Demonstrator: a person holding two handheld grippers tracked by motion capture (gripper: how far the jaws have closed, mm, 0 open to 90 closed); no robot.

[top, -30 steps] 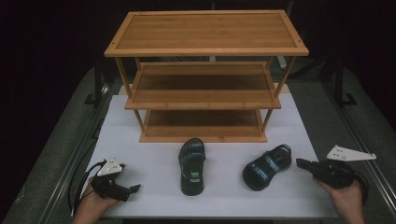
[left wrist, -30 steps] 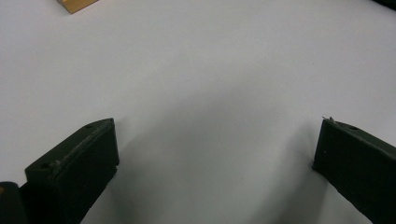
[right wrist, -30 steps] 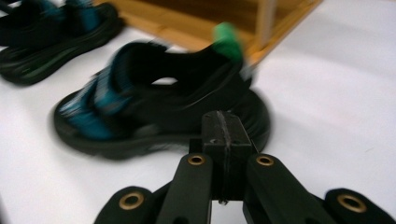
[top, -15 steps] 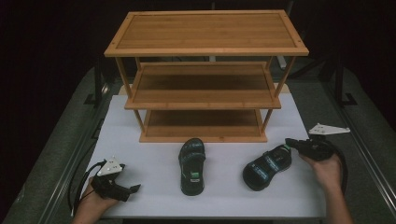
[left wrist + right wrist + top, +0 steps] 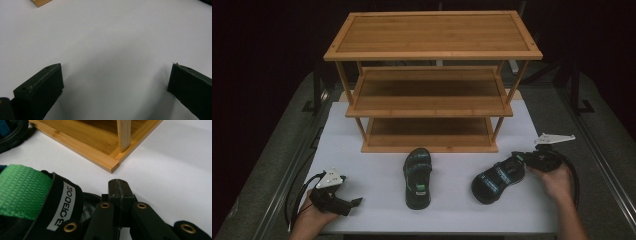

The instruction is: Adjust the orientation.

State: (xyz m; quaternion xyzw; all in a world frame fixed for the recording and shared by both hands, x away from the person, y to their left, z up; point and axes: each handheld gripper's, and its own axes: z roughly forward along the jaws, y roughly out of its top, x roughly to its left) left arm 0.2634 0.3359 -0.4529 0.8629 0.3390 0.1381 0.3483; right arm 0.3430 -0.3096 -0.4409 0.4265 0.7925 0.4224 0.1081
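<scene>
Two black sandals with green and teal straps lie on the white table (image 5: 377, 165) in front of a three-tier bamboo shelf (image 5: 432, 35). One sandal (image 5: 418, 176) lies mid-table, pointing at the shelf. The other sandal (image 5: 498, 178) lies slanted to its right. My right gripper (image 5: 516, 156) is shut with nothing between its jaws, its tips right at that sandal's far end. In the right gripper view the closed gripper (image 5: 118, 187) sits beside the sandal's green strap (image 5: 25, 191). My left gripper (image 5: 354, 202) rests open at the front left; its jaws stand wide over bare table (image 5: 115, 82).
The shelf's bottom board and a corner post (image 5: 123, 135) stand just beyond the right gripper. All three shelf boards are bare. Dark rails run along both sides of the table. The other sandal's edge (image 5: 11, 135) shows at the upper left of the right gripper view.
My right gripper has moved left and away from the person, from the table's right edge to the far end of the right sandal. The left gripper and both sandals have stayed put.
</scene>
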